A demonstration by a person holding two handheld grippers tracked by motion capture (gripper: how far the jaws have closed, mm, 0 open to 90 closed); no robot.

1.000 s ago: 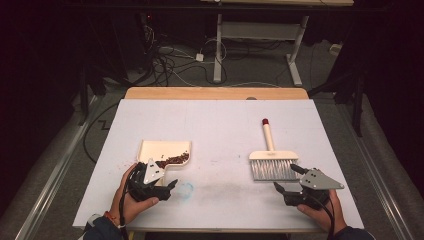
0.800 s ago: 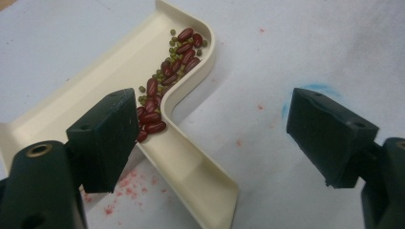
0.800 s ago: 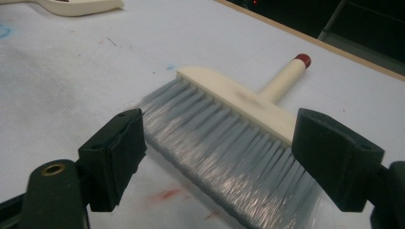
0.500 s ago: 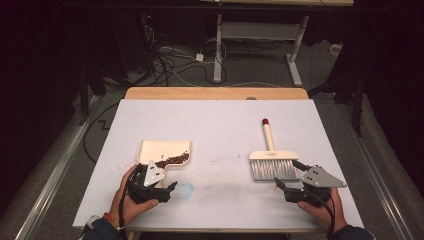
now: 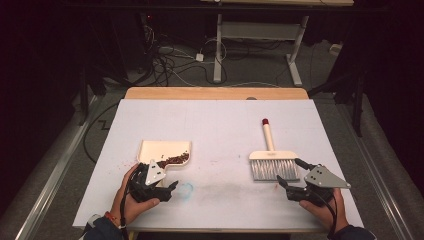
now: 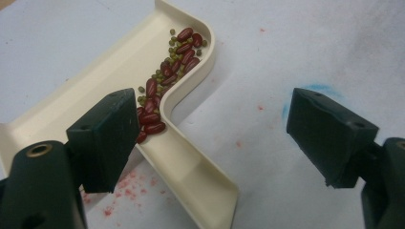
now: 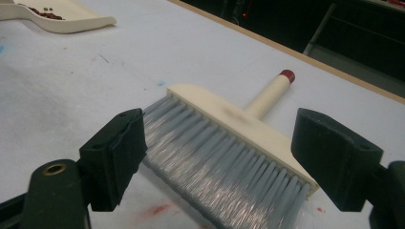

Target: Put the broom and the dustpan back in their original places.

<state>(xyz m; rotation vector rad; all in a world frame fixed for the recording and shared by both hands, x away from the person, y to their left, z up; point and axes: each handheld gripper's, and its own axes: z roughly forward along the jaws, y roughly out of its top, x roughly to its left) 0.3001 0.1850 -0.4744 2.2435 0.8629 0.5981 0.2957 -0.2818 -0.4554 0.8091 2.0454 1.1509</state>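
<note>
At the counter's [image 5: 215, 115] seven o'clock corner, your left tongs [image 5: 169, 187] stand wide open and grip nothing, hovering just short of the cream dustpan [image 5: 152, 148]. In the left gripper view the pan's handle [image 6: 200, 181] runs between the jaws, with neither jaw touching it. Red beans [image 6: 165, 90] mixed with small green ones lie banked against the pan's curved back wall.

To take the pan well, bring both jaws level onto the handle, not the curved wall, and close squarely so the pan does not tip and shed its load.

Across the counter at five o'clock, your right tongs [image 5: 284, 184] are likewise spread and empty, just beside the bristles [image 7: 224, 167] of the hand brush [image 5: 272, 156]. That brush lies flat, its red-tipped handle [image 5: 268, 134] pointing to twelve o'clock, away from you. The jaws now flank the soft grey bristle edge, which would probably give under a squeeze. Judged from here, the firmer hold is the cream head or the handle beyond it, so reach further over the bristles before closing.
</note>
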